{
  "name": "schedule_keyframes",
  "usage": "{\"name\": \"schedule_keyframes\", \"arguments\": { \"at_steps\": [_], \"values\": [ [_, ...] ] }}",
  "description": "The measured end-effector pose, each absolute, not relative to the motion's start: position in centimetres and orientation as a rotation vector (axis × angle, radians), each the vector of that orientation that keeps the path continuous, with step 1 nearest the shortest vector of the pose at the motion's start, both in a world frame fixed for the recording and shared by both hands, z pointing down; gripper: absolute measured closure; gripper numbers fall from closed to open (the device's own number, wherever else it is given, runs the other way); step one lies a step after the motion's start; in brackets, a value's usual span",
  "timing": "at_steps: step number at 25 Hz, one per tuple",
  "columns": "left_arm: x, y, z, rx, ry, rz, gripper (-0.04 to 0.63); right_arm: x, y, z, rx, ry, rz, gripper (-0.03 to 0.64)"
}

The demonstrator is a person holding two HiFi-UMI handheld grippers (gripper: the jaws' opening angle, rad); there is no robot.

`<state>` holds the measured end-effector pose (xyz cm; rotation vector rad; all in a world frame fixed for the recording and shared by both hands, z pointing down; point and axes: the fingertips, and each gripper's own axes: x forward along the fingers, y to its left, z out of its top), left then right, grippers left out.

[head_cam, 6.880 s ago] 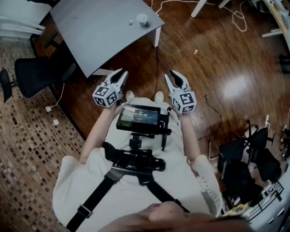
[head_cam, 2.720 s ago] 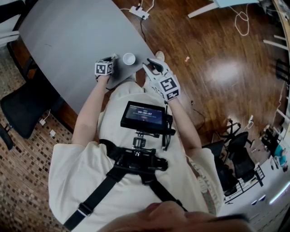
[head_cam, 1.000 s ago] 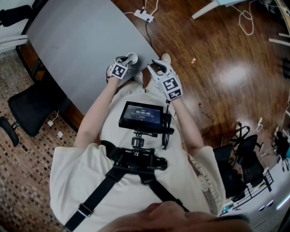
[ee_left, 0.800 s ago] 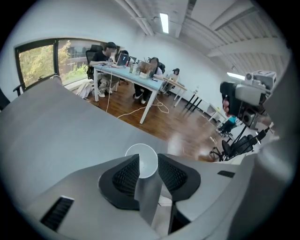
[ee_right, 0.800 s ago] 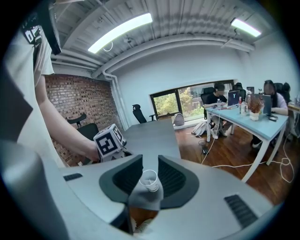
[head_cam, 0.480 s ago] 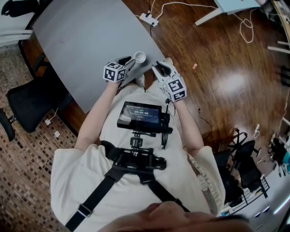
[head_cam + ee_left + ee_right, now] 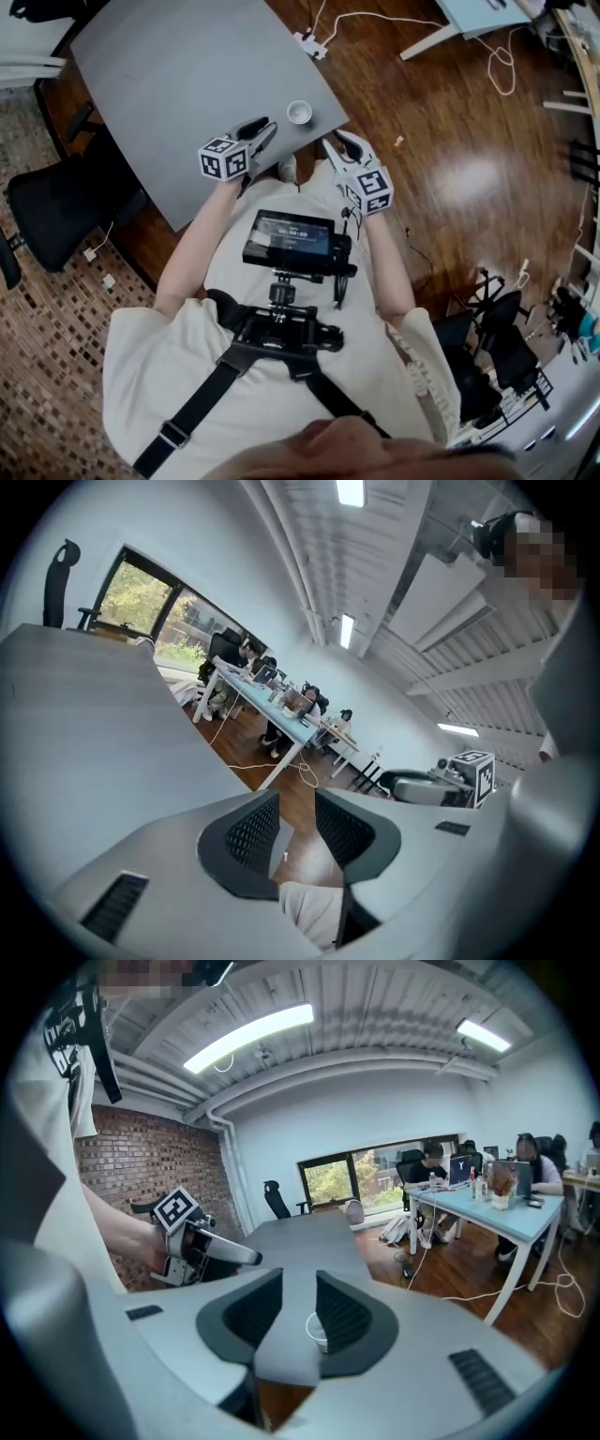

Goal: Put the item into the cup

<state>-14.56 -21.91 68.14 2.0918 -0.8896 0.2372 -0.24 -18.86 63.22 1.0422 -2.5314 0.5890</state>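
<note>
A small white cup [image 7: 299, 112] stands on the grey table [image 7: 187, 66] near its corner. What lies inside it cannot be made out. My left gripper [image 7: 265, 125] hovers over the table edge just left of the cup, jaws apart with nothing between them. In the left gripper view its jaws [image 7: 298, 803] frame only floor and a bit of clothing. My right gripper [image 7: 339, 141] hangs off the table to the right of the cup, open and empty. In the right gripper view the cup [image 7: 317, 1327] shows through the gap, and the left gripper [image 7: 253, 1258] is at the left.
The table's near edge and corner run close by the cup. A black office chair [image 7: 56, 202] stands left of the table. A power strip with cables [image 7: 309, 44] lies on the wooden floor beyond. A monitor [image 7: 291, 242] sits on the person's chest rig.
A second ago the left gripper was right over the cup; it has since drawn back to the left and toward the person. The cup stands free. The right gripper has moved slightly away.
</note>
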Motion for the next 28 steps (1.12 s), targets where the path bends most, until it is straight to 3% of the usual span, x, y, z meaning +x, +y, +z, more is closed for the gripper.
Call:
{"name": "schedule_keyframes", "arguments": {
  "at_steps": [15, 28],
  "values": [
    [-15.7, -16.7, 62.7, 2.050, -1.125, -0.027, 0.520, 4.6, -10.7, 60.1, 1.105, -2.610, 0.556, 0.488],
    [-9.7, 5.2, 60.6, 2.085, -1.231, -0.070, 0.532, 13.9, 8.9, 59.4, 1.139, -2.591, 0.564, 0.488]
  ]
}}
